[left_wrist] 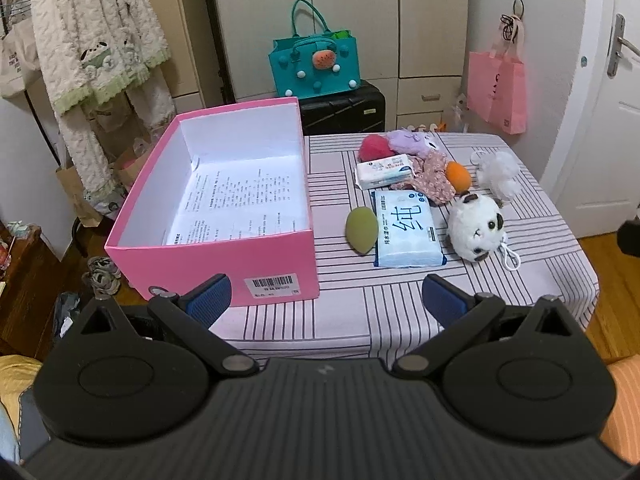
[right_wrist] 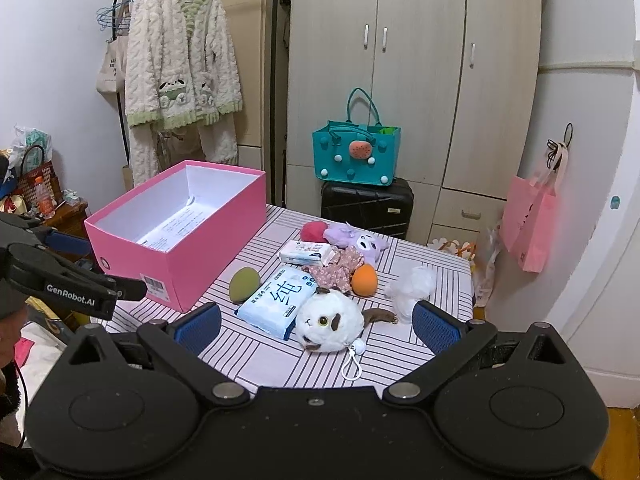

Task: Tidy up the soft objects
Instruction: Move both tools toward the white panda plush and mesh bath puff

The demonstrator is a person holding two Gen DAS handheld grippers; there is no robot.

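Sitting on the striped table (left_wrist: 400, 312) is a big pink box (left_wrist: 224, 256) with its top off. White paper with print (left_wrist: 244, 204) lies flat on the bottom of the box.

All the soft things lie on the table, outside the box. A green egg-shaped sponge (left_wrist: 361, 229) is the closest one to the box, just beside its side wall. Next to the sponge, farther from the box, is a big blue pack of wipes (left_wrist: 406, 234). A white plush animal (left_wrist: 476, 232) with dark patches lies past the pack, farther still from the box, and it has a white cord loop (left_wrist: 510, 258). Behind the big pack is a small tissue pack (left_wrist: 384, 171). A flowery cloth (left_wrist: 434, 176) and an orange sponge (left_wrist: 459, 176) lie beside it. A red fluffy ball (left_wrist: 374, 148) and a purple plush toy (left_wrist: 412, 142) are at the back of the pile. A white fluffy puff (left_wrist: 500, 172) is the farthest thing from the box.

The left gripper (left_wrist: 326, 300) hangs over the near edge of the table, close to the front corner of the box. Its blue fingers (left_wrist: 210, 300) are spread wide with nothing between them. The right gripper (right_wrist: 318, 324) hangs above the plush animal, well away from the box. Its blue fingers (right_wrist: 434, 328) are spread wide too and hold nothing.
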